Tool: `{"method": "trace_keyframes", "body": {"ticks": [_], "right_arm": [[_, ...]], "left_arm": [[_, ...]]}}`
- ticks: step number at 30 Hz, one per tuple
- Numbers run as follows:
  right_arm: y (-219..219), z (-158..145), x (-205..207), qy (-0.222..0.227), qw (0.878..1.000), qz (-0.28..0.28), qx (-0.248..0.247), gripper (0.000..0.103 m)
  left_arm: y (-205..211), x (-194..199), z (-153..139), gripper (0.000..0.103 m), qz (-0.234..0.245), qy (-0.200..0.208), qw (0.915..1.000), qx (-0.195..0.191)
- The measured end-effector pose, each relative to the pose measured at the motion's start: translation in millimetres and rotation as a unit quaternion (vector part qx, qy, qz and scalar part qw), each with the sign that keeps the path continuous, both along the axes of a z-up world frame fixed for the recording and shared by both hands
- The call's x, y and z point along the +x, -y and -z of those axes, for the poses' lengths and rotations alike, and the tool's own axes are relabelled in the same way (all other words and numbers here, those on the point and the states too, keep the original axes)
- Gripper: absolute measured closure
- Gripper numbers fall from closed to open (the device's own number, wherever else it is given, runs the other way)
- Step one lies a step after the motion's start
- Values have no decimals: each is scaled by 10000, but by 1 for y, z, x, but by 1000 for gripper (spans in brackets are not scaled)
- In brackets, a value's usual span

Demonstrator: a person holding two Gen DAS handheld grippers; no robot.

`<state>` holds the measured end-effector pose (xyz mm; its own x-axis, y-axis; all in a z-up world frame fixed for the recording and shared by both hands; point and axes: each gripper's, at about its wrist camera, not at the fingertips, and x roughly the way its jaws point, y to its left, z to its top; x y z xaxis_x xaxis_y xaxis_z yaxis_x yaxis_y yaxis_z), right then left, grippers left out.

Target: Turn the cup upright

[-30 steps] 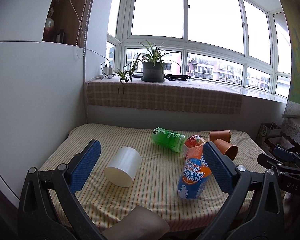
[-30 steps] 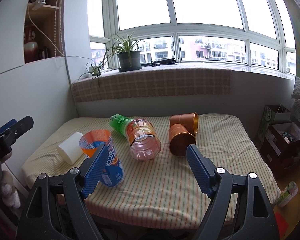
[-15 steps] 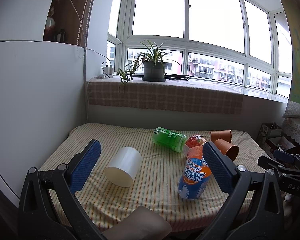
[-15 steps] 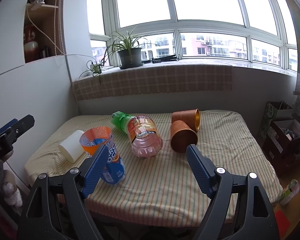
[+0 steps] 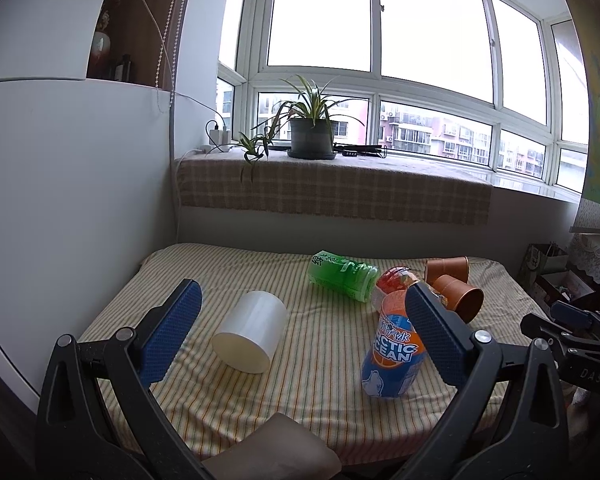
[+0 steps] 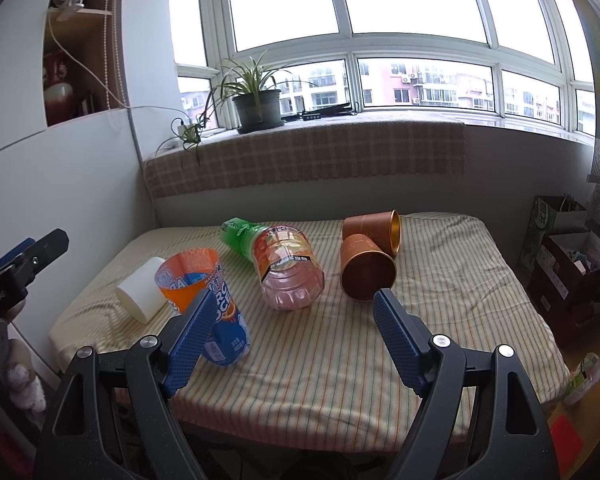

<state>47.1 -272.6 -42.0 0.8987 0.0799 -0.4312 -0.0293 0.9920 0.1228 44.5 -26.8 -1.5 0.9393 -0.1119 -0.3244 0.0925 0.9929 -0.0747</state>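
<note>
Surface: cloth cover, cream with thin orange and green stripes.
White cup: plain matt white.
Cut bottle cup: orange top, blue base, white lettering.
Green bottle: translucent green, white print.
Pink bottle: clear pinkish, red-orange label.
Two copper cups: brown-orange outside; the rear one gold inside.
Fingers: blue textured pads on black frames.
Sill cloth: beige-brown check.
Plant pot: dark grey, green leaves.

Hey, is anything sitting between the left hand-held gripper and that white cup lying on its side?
Nothing visible. The left hand-held gripper is open, and only bare striped tablecloth lies before the white cup.
</note>
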Motion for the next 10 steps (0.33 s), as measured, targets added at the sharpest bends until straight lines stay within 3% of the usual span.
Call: {"method": "trace_keyframes", "body": {"ticks": [10], "right_arm": [[0, 3, 2, -64, 10000, -30, 13, 23]], "left_arm": [[-2, 5, 4, 0, -127, -40, 9999, 6]]}}
